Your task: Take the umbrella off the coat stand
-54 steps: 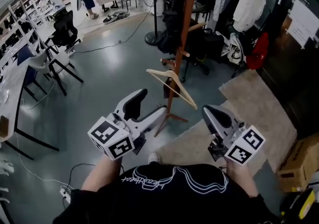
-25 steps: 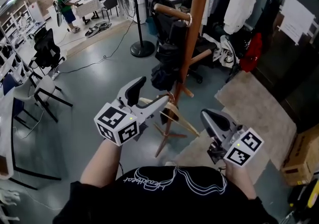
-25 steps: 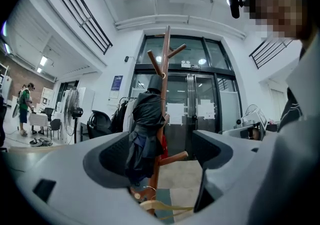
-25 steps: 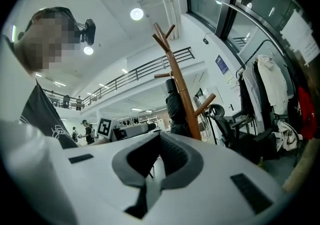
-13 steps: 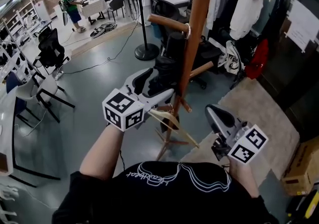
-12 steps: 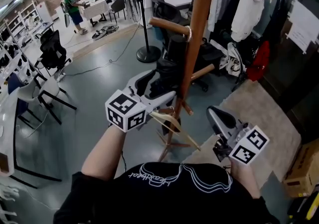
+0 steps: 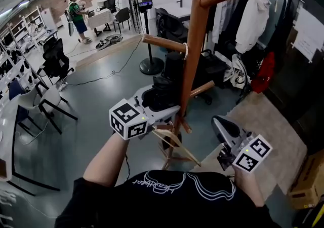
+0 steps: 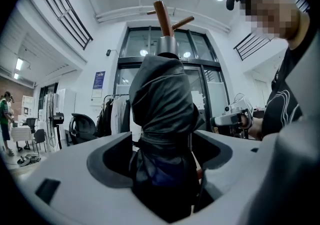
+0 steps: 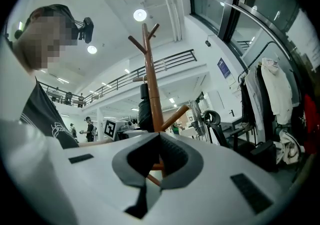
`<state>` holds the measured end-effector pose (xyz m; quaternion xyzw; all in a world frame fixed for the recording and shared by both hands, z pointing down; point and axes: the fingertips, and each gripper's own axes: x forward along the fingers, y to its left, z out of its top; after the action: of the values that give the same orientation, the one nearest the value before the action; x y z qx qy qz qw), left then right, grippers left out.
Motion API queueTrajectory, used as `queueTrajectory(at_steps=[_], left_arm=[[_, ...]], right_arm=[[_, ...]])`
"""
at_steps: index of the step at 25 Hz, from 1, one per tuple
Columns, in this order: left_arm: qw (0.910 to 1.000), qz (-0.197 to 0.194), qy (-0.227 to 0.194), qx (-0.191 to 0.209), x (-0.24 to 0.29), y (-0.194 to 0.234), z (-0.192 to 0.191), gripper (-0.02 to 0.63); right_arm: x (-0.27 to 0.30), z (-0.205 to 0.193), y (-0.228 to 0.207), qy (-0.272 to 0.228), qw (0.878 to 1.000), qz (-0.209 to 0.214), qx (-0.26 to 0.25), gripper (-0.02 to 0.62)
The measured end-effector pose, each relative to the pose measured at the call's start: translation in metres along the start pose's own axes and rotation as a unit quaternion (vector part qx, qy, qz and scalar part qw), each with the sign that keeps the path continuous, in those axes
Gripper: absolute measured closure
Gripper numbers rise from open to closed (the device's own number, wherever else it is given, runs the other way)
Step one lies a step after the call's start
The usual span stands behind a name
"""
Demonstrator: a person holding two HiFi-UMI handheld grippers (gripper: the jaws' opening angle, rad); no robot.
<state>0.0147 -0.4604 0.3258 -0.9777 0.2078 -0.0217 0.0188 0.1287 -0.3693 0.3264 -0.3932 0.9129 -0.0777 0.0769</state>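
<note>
A black folded umbrella (image 7: 173, 67) hangs beside the brown wooden coat stand (image 7: 195, 29), under a side peg. My left gripper (image 7: 161, 95) is raised to it and stands open, one jaw on each side of the lower bundle. In the left gripper view the umbrella (image 8: 162, 94) fills the gap of the left gripper (image 8: 163, 141), and the fabric lies close against both pads. My right gripper (image 7: 218, 120) hangs low to the right of the stand, shut and empty. In the right gripper view the right gripper (image 9: 159, 136) points at the stand (image 9: 151, 89) and the umbrella (image 9: 145, 106).
A wooden clothes hanger (image 7: 177, 146) hangs low on the stand, just under my left gripper. Behind stand a fan pole (image 7: 147, 34), a rack of jackets (image 7: 248, 9) and office chairs (image 7: 55, 60). A rug (image 7: 273, 120) and a cardboard box (image 7: 309, 181) lie at the right.
My left gripper has risen and gone forward until its jaws sit round the umbrella. The stand has come nearer in view. The right gripper has stayed low and shut.
</note>
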Motion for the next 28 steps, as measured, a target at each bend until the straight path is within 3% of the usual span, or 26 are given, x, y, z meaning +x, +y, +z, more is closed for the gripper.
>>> queueTrajectory(at_steps=[2,4,10,28], left_arm=[[1.0000,-0.006,-0.002,-0.004,0.001,0.001,0.000,0.298],[0.9999,-0.013,-0.005,-0.008,0.001,0.000,-0.001,0.325],[0.9996,-0.025,-0.014,-0.003,0.001,-0.001,-0.001,0.348],[0.9996,-0.013,-0.024,-0.012,-0.006,-0.001,0.008,0.373]], right_arm=[[-0.002,-0.001,-0.007,-0.001,1.000,-0.004,0.002,0.592],[-0.002,-0.002,-0.012,-0.002,1.000,-0.005,0.002,0.592],[-0.001,-0.005,-0.023,0.000,1.000,-0.005,0.000,0.592],[-0.002,-0.009,-0.032,0.010,1.000,-0.001,0.001,0.592]])
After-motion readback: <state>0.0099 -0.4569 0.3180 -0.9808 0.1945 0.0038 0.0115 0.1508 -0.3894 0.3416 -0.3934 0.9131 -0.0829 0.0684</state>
